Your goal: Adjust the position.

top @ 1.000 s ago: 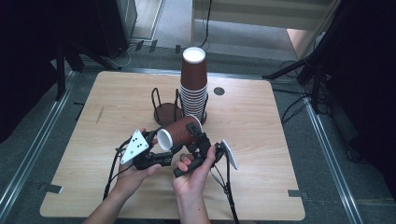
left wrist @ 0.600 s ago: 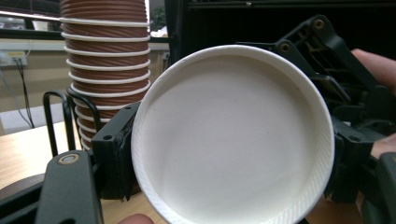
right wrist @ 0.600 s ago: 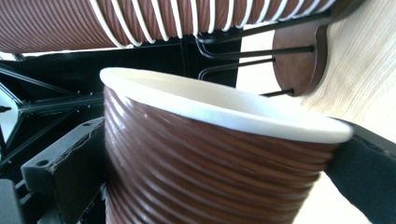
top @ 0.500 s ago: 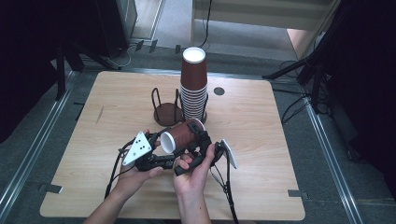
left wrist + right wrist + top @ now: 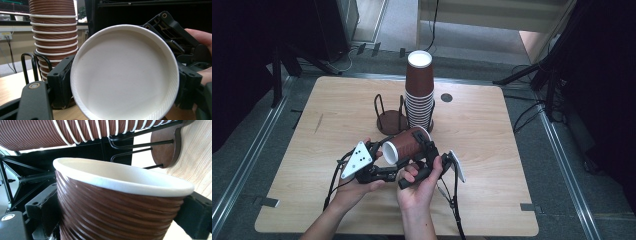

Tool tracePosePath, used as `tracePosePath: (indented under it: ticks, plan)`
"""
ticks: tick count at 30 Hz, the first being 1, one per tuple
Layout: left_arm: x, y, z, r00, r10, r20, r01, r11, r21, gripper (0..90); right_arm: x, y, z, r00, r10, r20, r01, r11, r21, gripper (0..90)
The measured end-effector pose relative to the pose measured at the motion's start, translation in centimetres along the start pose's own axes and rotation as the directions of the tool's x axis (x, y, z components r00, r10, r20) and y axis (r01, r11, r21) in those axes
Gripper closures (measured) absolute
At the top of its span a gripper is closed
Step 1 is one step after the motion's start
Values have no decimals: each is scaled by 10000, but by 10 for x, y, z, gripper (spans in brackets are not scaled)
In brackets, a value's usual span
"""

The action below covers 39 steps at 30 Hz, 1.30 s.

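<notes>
A brown ribbed paper cup (image 5: 408,142) lies on its side above the table, held between both grippers. In the high view my left gripper (image 5: 388,154) clamps the cup's white left end, and my right gripper (image 5: 422,144) clamps its right, rim end. In the left gripper view the cup's white round end (image 5: 125,75) faces the camera, with the black jaws of the left gripper (image 5: 123,86) pressed on either side. In the right gripper view the cup's wall and white lip (image 5: 112,207) sit between the jaws of the right gripper (image 5: 120,217).
A tall stack of upturned brown cups (image 5: 419,95) stands in a dark wire cup holder (image 5: 388,120) just beyond the grippers. A dark round spot (image 5: 446,97) marks the wooden table (image 5: 497,150) to the right of the stack. Floor rails run along both sides.
</notes>
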State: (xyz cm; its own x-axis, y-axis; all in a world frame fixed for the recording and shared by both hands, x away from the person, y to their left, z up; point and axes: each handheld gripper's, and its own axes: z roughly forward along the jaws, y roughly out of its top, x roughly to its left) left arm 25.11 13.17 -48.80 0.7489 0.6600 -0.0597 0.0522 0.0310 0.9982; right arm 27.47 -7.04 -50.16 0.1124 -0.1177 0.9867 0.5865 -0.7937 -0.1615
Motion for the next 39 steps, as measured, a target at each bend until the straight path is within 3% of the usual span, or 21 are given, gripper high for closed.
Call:
tracePosePath:
  ticks: [5, 10, 14, 23, 28, 39]
  plan:
    - [2, 4, -6, 9991, -395, 117, 395, 9992, 71, 194, 0, 0, -1, 9996, -228, -165, 228, 9997, -9, 84]
    - [4, 6, -9, 9980, -617, 103, 616, 9980, 131, 92, 3, 1, -4, 9981, -428, -449, 425, 9991, -78, 85]
    - [5, 6, -10, 9962, -787, 378, 783, 9968, 132, 8, 4, 3, -5, 9966, -572, -588, 555, 9980, -301, 85]
    - [6, 6, -11, 9958, -920, -9, 919, 9941, 571, 0, 7, 7, -7, 9884, -1449, -453, 1421, 9880, -609, 87]
    - [8, 6, -13, 9943, -1067, -50, 1068, 9929, 528, 0, 11, 8, -9, 9734, -2274, -298, 2237, 9700, -948, 87]
    - [9, 3, -15, 9915, -1297, 30, 1292, 9891, 711, 0, 18, 15, -11, 9370, -3494, 5, 3469, 9303, -1192, 87]
